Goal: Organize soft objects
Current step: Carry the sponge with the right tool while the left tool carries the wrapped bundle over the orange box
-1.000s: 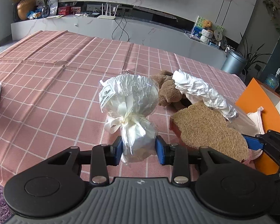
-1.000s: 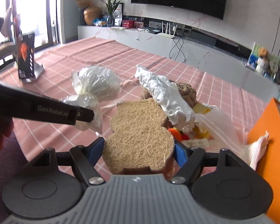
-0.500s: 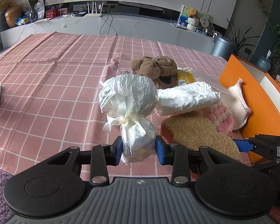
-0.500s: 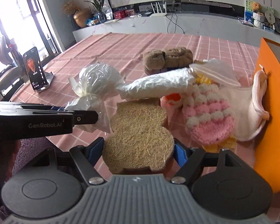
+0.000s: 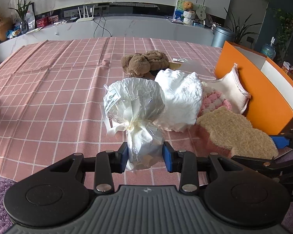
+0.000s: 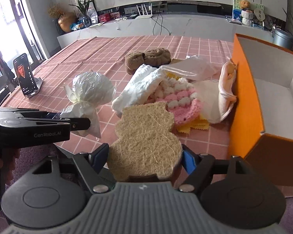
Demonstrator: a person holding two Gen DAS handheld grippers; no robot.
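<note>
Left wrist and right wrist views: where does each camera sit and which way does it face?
Left wrist: behind the left gripper, angled down over the pink checked table; fingers clamp a cellophane-wrapped white bundle.
Right wrist: behind the right gripper, facing the open orange box; fingers clamp a tan bear-shaped fibre scrubber.
Shared: both held items, brown plush toy.

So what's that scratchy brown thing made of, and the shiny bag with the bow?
The brown pad looks like coarse plant fibre, maybe loofah or coconut: tan, matted, stray strands showing. The bag looks like thin clear plastic film: crinkled, glossy, see-through at its neck, tied with a cream ribbon that looks like satin.
</note>
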